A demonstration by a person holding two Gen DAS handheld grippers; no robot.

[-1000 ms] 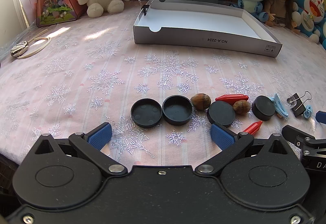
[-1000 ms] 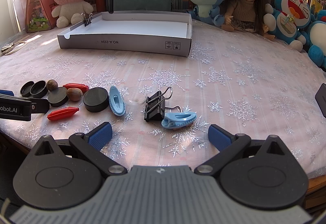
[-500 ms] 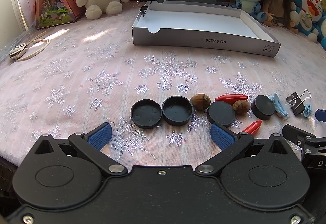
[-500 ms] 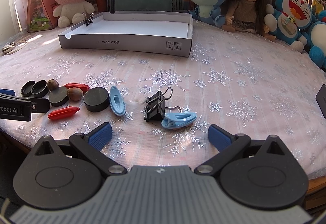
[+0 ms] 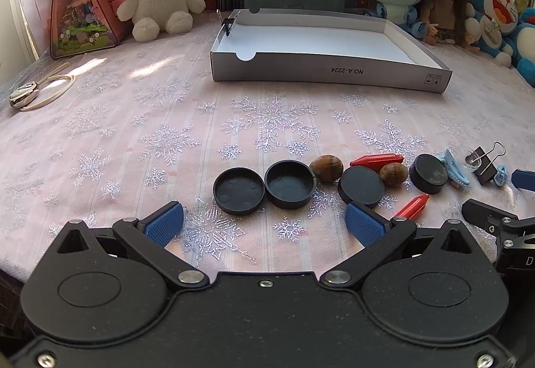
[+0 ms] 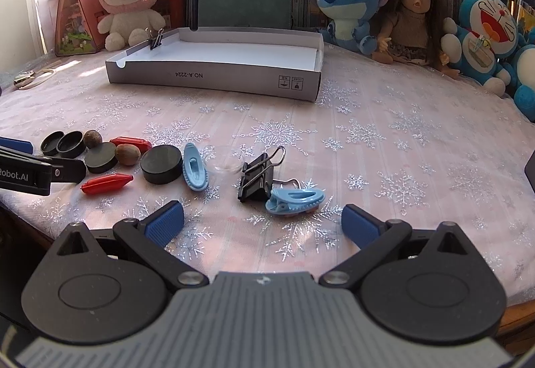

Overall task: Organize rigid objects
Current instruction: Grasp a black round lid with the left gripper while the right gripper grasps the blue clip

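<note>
A row of small items lies near the table's front edge: two upturned black caps (image 5: 238, 190) (image 5: 290, 183), two flat black discs (image 5: 361, 185) (image 5: 428, 172), two nuts (image 5: 327, 164), two red capsules (image 5: 376, 160) (image 6: 106, 182), blue clips (image 6: 195, 166) (image 6: 295, 200) and a black binder clip (image 6: 256, 178). My left gripper (image 5: 264, 222) is open and empty just before the caps. My right gripper (image 6: 262, 224) is open and empty just before the binder clip and blue clip. A shallow white box (image 5: 321, 43) stands behind.
A small binder clip (image 6: 156, 38) grips the box's left wall. Plush toys and a doll (image 6: 414, 17) line the back edge before bookshelves. A pink triangular case (image 5: 80, 0) and scissors (image 5: 36, 90) lie at the far left.
Both grippers have stayed open and nearly still. The left view has shifted very slightly backward. No object has moved.
</note>
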